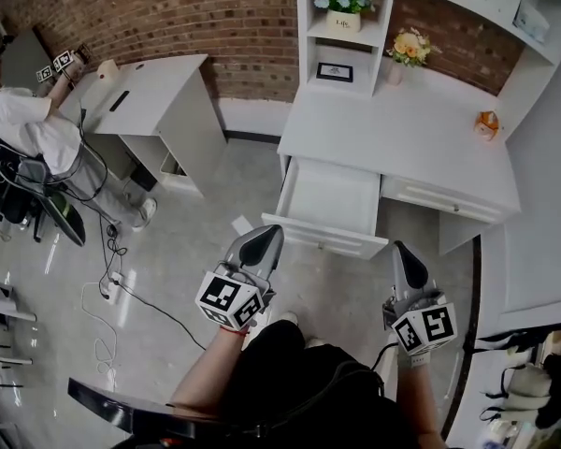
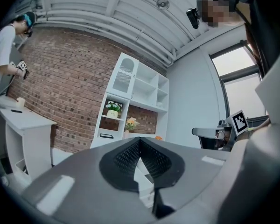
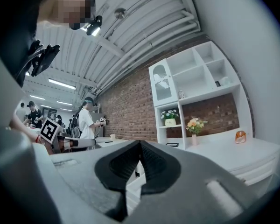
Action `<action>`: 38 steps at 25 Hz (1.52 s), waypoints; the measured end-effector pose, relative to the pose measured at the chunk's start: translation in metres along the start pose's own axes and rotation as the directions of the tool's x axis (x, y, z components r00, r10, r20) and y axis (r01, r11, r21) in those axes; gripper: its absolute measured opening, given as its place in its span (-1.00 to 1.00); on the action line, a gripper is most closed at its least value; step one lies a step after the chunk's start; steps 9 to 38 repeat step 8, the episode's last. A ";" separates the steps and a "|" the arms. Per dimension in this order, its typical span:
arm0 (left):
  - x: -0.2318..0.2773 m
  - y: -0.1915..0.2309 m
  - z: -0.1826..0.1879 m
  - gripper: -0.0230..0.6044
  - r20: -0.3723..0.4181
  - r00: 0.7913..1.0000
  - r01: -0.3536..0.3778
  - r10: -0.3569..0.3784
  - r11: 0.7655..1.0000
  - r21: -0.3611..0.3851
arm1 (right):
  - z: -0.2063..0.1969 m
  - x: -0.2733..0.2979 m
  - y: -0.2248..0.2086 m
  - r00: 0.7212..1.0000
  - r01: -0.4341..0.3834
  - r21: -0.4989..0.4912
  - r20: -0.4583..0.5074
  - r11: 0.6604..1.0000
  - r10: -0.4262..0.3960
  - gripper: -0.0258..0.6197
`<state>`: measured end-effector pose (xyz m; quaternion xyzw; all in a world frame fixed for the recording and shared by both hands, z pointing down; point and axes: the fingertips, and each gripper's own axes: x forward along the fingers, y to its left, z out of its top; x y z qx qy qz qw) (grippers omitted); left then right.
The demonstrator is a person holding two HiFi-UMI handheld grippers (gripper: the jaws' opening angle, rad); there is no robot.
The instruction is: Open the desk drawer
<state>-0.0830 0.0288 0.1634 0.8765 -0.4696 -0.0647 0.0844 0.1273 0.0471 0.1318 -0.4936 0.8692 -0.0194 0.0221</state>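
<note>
While shut empty, left gripper (image 1: 266, 237) matches right gripper (image 1: 405, 253).

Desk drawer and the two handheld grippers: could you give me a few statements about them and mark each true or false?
1. The desk drawer stands pulled out. True.
2. It is full of papers. False: it looks empty.
3. The right gripper grips its front. False: its jaws are shut on nothing, short of the drawer.
4. The left gripper is shut and empty. True.
5. The second drawer beside the open one is closed. True.
</note>
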 end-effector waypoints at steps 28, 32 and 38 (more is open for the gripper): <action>-0.007 -0.005 0.004 -0.92 0.015 1.000 -0.006 0.006 1.000 -0.005 | 0.009 -0.008 0.010 1.000 -0.001 -0.005 0.027 1.000 0.001 -0.91; -0.007 -0.005 0.004 -0.92 0.015 1.000 -0.006 0.006 1.000 -0.005 | 0.009 -0.008 0.010 1.000 -0.001 -0.005 0.027 1.000 0.001 -0.91; -0.007 -0.005 0.004 -0.92 0.015 1.000 -0.006 0.006 1.000 -0.005 | 0.009 -0.008 0.010 1.000 -0.001 -0.005 0.027 1.000 0.001 -0.91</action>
